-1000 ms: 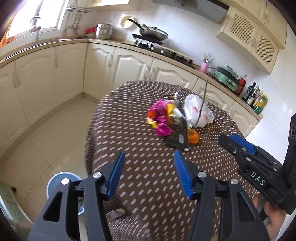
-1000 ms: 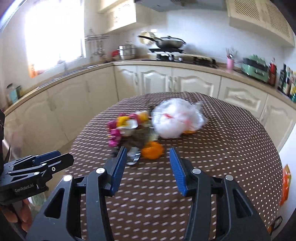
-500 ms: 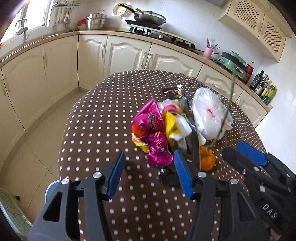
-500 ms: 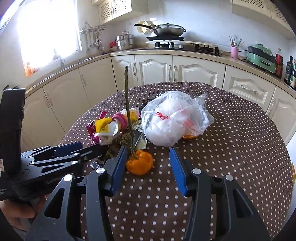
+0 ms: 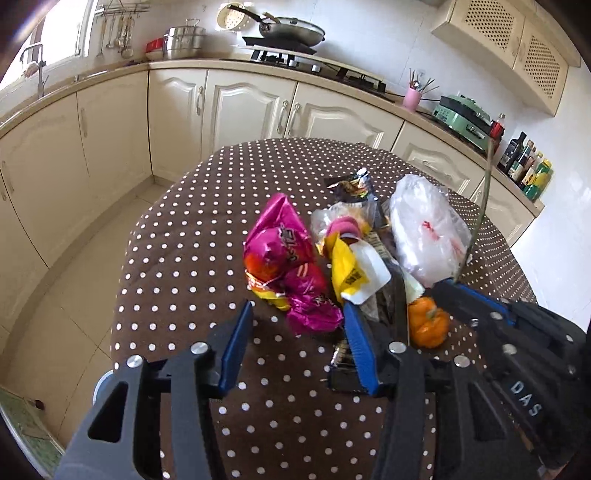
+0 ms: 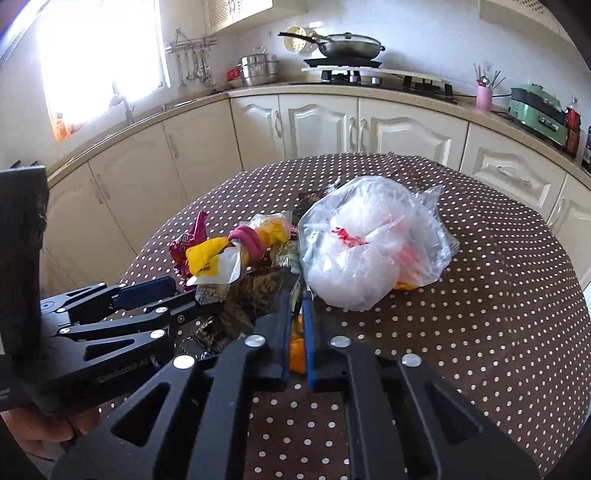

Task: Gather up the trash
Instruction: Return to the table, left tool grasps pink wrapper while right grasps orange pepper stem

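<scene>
A heap of trash lies on the polka-dot table [image 5: 184,258]: a magenta snack bag [image 5: 284,258], a yellow and white wrapper [image 5: 354,273], dark wrappers [image 6: 251,295], a clear plastic bag [image 5: 428,236] [image 6: 365,243] and a small orange pumpkin [image 5: 428,325] with a long thin stem [image 5: 484,192]. My left gripper [image 5: 299,328] is open just before the magenta bag. My right gripper [image 6: 295,317] is shut on the stem just above the pumpkin [image 6: 295,350], which shows between its blue pads.
Cream kitchen cabinets [image 5: 240,107] and a counter with a stove and pans [image 5: 291,33] run behind the table. A blue-rimmed bin [image 5: 101,384] stands on the floor at the table's left edge. Bottles [image 5: 532,170] stand at the right.
Both grippers have moved closer to the heap. My right gripper has closed around the pumpkin's stem. My left gripper stays open.
</scene>
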Motion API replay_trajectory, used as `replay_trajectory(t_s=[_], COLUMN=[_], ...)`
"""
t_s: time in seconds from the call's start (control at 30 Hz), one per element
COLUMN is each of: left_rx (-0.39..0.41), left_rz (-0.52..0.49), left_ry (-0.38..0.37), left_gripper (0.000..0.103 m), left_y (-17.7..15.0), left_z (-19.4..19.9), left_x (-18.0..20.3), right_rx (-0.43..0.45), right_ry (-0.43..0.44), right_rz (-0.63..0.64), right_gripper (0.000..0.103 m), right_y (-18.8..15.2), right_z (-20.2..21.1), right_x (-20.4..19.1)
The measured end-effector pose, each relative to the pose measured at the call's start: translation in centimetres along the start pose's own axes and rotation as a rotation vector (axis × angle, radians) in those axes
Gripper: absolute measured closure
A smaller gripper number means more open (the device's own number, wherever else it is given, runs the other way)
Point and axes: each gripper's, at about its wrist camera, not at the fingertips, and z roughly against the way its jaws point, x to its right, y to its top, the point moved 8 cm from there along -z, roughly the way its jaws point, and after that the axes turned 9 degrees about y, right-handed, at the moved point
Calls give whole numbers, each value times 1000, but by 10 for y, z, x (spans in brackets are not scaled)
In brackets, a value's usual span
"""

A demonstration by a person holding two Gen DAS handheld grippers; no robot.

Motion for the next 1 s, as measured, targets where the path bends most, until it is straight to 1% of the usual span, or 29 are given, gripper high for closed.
replay_trajectory(t_s=[0.07, 0.17, 0.27, 0.3, 0.33, 0.37, 0.47, 0.7, 0.8, 0.93, 1.0], left_rx=[2, 13, 0, -1, -2, -4, 2, 66, 86, 91, 83], left_rz=[11, -15, 7, 13, 16, 20, 31, 52, 55, 64, 50], left_ry=[-5, -7, 8, 14, 23, 30, 20, -31, -45, -81, -91], left_gripper=[54, 53, 55, 58, 67, 82, 87, 88, 88, 88, 88], left_y=[3, 3, 5, 6, 6, 7, 5, -7, -15, -30, -37], left_z=[0, 0, -6, -7, -7, -8, -6, 30, 50, 70, 75], left_x=[0, 6, 4, 2, 1, -1, -6, -11, -15, -19, -20], right_rx=[2, 5, 2, 2, 3, 4, 16, 67, 89, 108, 114], right_ry=[-1, -4, 0, 2, 4, 7, 10, 24, 36, 60, 69], right_rz=[-5, -8, -4, -2, -2, -3, -7, -5, 4, 28, 41], right_gripper=[100, 100, 100, 100, 100, 100, 100, 100, 100, 100, 100], right_y=[-1, -1, 0, 0, 0, 0, 1, 11, 14, 17, 18], right_z=[1, 3, 2, 2, 2, 2, 5, 31, 45, 58, 63], right_x=[2, 5, 5, 5, 5, 5, 5, -2, -13, -36, -50])
